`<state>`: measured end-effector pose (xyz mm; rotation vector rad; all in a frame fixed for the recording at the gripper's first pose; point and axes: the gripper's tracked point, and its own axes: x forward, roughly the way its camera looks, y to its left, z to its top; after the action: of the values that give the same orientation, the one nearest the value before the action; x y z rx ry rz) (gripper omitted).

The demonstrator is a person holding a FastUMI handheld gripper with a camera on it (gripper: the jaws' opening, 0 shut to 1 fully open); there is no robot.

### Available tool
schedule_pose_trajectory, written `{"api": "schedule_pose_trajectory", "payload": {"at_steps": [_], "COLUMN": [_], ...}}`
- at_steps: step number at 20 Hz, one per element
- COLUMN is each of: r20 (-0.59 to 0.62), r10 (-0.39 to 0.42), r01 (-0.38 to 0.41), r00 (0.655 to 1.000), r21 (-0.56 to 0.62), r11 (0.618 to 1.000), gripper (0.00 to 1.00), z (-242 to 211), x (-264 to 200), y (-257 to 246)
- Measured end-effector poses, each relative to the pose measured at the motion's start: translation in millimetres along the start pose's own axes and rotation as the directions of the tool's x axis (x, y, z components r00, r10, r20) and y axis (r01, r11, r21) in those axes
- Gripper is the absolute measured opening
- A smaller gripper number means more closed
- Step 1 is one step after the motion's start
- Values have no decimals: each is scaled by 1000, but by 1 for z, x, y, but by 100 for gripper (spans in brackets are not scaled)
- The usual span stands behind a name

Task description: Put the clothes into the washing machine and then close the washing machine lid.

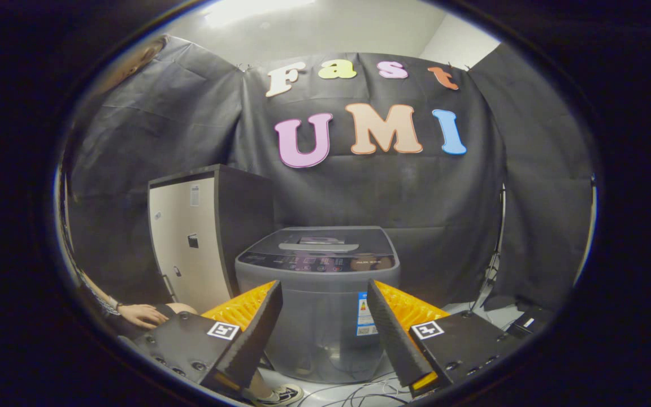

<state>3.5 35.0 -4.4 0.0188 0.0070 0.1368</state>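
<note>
In the gripper view my gripper (324,328) hangs with jaws wide apart, empty. The washing machine (317,299) stands beyond them, lid (325,240) down. I see no clothes; reaching in blind, I'd risk striking that lid.

From my feed I can read no word or number on any object. The grey top-loading washing machine (317,333) carries a blue and white sticker (365,316) on its front wall, its print too small for me to make out. The dark control panel (317,262) along the machine's top front edge shows faint markings, all blurred. Left of the machine, the tall cream-doored cabinet (190,243) bears a small white label (194,195) near its top, illegible. The gripper (324,285) has its fingers spread apart in front of the machine, and each carries a square black-and-white coded marker (223,330), a pattern with no letters.
</note>
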Motion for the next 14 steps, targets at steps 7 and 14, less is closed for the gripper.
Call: {"api": "schedule_pose_trajectory", "payload": {"at_steps": [7,14], "r20": [0,-1], "r10": [-2,-8], "r01": [2,8], "r00": [1000,1000], "r21": [0,2], "r11": [1000,1000], "gripper": [95,95], "z": [0,-1], "x": [0,1], "y": [0,-1]}}
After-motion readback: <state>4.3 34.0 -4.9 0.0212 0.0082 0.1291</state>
